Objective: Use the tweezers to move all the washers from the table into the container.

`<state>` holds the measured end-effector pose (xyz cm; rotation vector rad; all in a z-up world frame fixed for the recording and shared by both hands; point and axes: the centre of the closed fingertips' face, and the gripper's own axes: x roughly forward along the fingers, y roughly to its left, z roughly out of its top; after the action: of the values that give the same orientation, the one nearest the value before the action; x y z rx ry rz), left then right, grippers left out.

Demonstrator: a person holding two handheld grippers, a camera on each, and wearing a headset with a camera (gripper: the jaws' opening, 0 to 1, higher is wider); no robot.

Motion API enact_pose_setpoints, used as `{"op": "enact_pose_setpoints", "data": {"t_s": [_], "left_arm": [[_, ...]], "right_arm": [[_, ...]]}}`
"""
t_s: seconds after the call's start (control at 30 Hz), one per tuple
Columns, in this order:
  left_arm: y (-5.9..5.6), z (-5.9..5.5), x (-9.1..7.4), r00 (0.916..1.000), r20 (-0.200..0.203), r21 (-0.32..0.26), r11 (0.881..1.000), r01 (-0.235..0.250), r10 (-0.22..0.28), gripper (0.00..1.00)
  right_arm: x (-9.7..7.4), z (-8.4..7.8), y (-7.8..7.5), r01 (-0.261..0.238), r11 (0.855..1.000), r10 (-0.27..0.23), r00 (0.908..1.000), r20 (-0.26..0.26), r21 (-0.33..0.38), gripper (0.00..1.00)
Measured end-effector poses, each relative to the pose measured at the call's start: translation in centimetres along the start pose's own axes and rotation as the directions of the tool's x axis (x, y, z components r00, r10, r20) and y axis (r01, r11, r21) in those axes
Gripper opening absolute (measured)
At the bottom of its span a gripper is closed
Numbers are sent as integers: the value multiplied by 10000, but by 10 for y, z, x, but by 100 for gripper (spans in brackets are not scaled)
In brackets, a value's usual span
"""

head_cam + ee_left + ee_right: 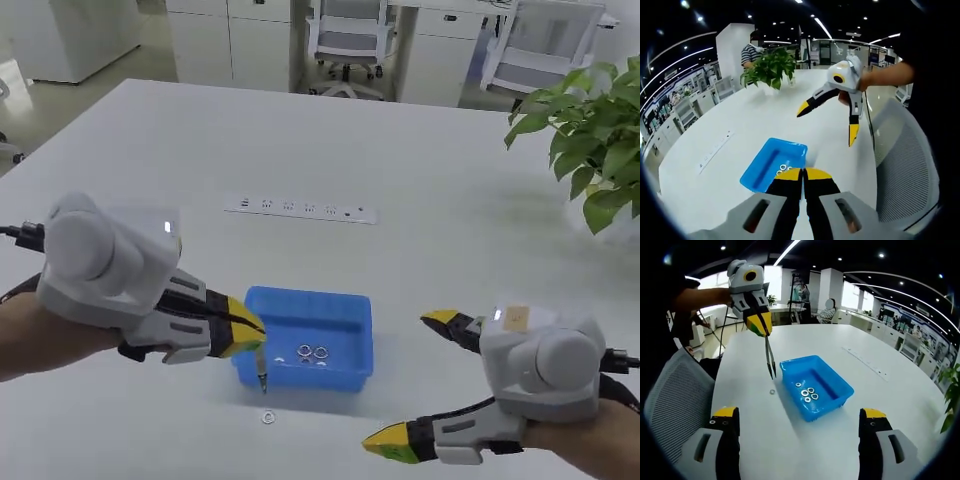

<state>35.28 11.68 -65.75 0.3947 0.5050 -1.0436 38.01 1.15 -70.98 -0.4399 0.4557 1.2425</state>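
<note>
I count washers (312, 352) in the container (320, 378), one last washer (268, 417) on the table (400, 150); left hand-held gripper (252, 330) clamps the tweezers (261, 372), right hand-held gripper (397, 378) jaws apart.

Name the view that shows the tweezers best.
Right gripper view: the tweezers hang full length from the left gripper, tips beside the container. The head view catches a short lower stretch at the container's front; in the left gripper view, shut fingers cover them.

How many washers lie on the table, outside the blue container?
1. The washer lies on the white table, just in front of the blue container and close to the tips of the tweezers. More may be hidden from the cameras.
</note>
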Motion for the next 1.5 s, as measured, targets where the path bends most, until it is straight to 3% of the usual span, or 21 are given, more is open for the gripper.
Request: {"op": "enact_pose_setpoints", "data": {"t_s": [0.57, 1.03, 1.27, 1.5], "left_arm": [[-5, -24, 18, 9999, -103, -71, 10000, -32, 31, 5], [-5, -29, 22, 9999, -40, 32, 9999, -137, 137, 5], [-7, -30, 21, 9998, -203, 260, 9997, -43, 48, 5], [-10, -29, 20, 9997, -254, 400, 9992, 78, -68, 5]], "right_arm": [[0, -5, 9, -149, 9999, 149, 9999, -63, -49, 100], [2, -5, 16, -391, 9990, 389, 9992, -70, -236, 99], [10, 4, 25, -1027, 9918, 1033, 9946, 34, -759, 86], [23, 16, 37, -1778, 9710, 1814, 9834, 81, -1598, 72]]}}
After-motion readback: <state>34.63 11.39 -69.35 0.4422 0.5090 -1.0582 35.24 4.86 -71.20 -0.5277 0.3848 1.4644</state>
